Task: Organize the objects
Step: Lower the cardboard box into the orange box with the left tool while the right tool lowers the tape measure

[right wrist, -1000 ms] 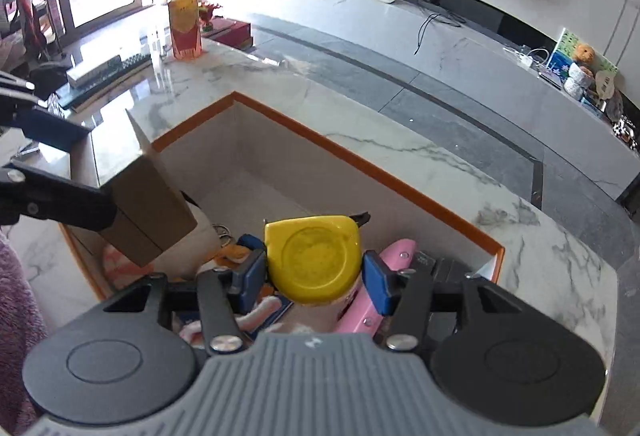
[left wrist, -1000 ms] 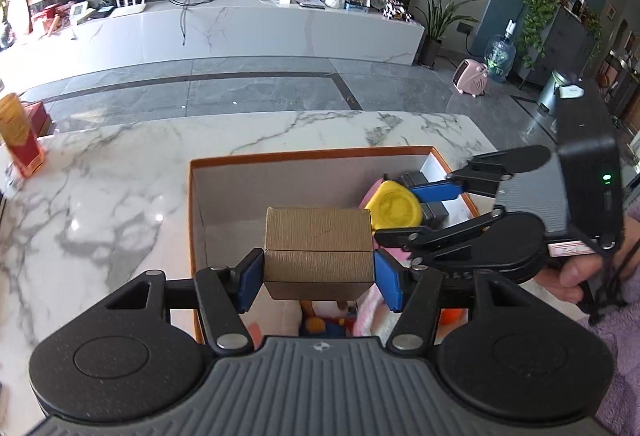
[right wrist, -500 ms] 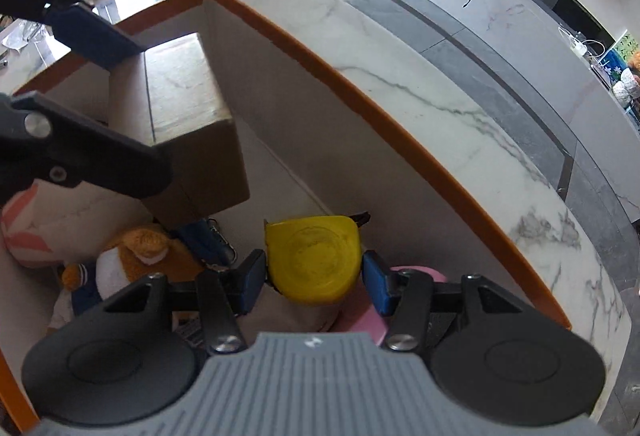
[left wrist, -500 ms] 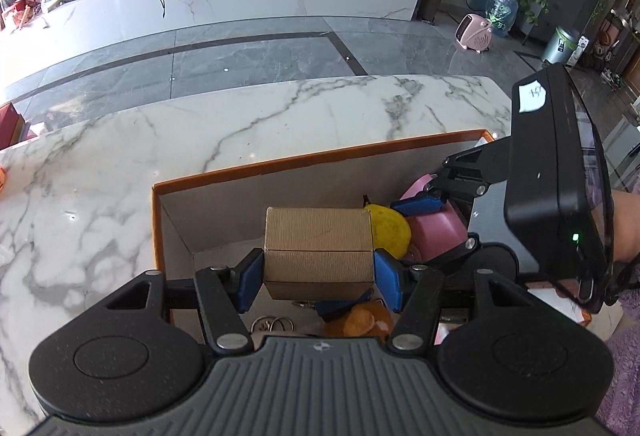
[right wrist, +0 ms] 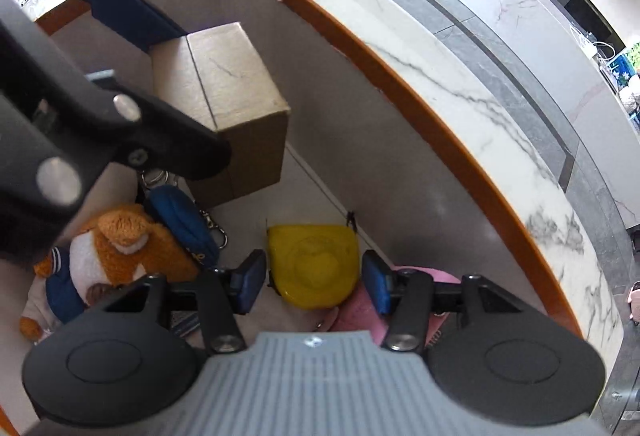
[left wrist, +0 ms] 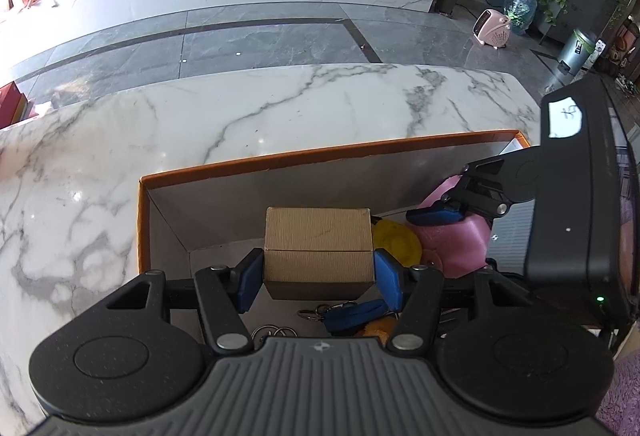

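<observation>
- Left gripper (left wrist: 318, 278) was clamped on the plain brown cardboard box (left wrist: 318, 248), held inside the orange-rimmed white storage bin (left wrist: 320, 158) on the white marble table (left wrist: 120, 156).
- Right gripper (right wrist: 314, 280) gripped the yellow rounded plastic tape measure (right wrist: 314, 264) low in the bin, just over a pink plastic item (right wrist: 360, 312).
- Below the box lay a blue keyring pouch (right wrist: 180, 224) and an orange plush toy (right wrist: 120, 248); letting go there, I judged, could leave the box tilted on them.
- Both grippers sat close, so they might have knocked together.
</observation>
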